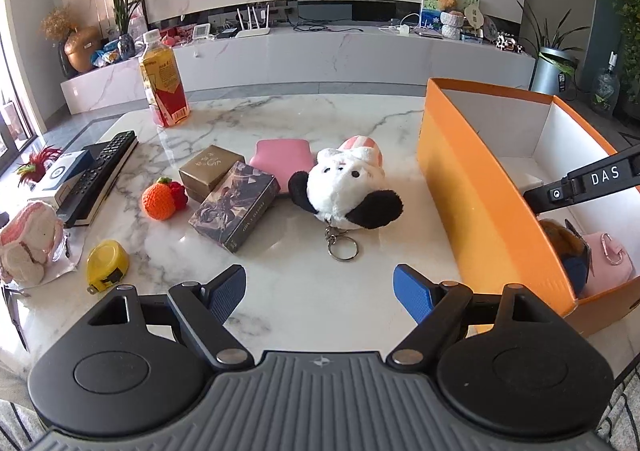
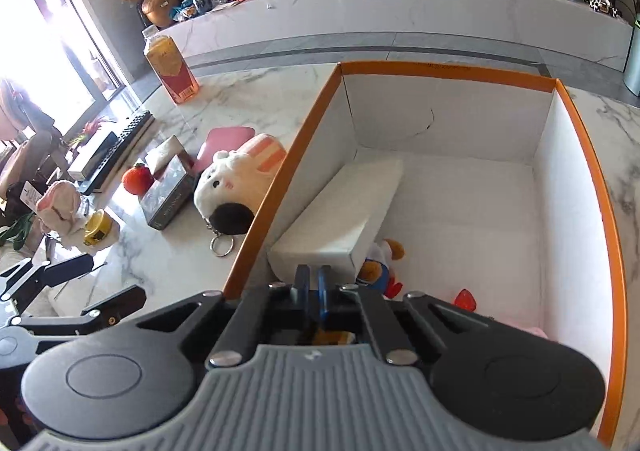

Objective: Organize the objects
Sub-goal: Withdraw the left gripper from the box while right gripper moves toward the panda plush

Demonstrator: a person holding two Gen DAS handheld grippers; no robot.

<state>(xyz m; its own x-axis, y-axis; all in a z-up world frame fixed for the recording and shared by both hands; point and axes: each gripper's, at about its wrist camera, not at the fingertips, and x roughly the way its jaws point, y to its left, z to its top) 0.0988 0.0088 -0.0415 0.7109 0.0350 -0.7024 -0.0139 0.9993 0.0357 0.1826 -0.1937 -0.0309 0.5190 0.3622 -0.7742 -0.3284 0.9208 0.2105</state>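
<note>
Partly done: several items inside orange box (image 2: 440, 71); plush toy (image 1: 348, 187) outside box. Left gripper (image 1: 320, 291) fingers spread; right gripper (image 2: 314, 291) fingers pressed together, empty.

Left hand-held gripper (image 1: 320, 285): jaws spread wide, nothing between them. Blue ribbed fingertips (image 1: 412, 293) sit at lower centre of the left wrist view, angled downward and forward. The same unit shows as black linkage at the lower left edge of the right wrist view.

Right hand-held gripper (image 2: 314, 281): jaws pressed together, no item seen between the pads. Blue fingertips (image 2: 322, 287) meet at lower centre of the right wrist view, pitched steeply down. Its black arm enters the left wrist view at the right edge.
</note>
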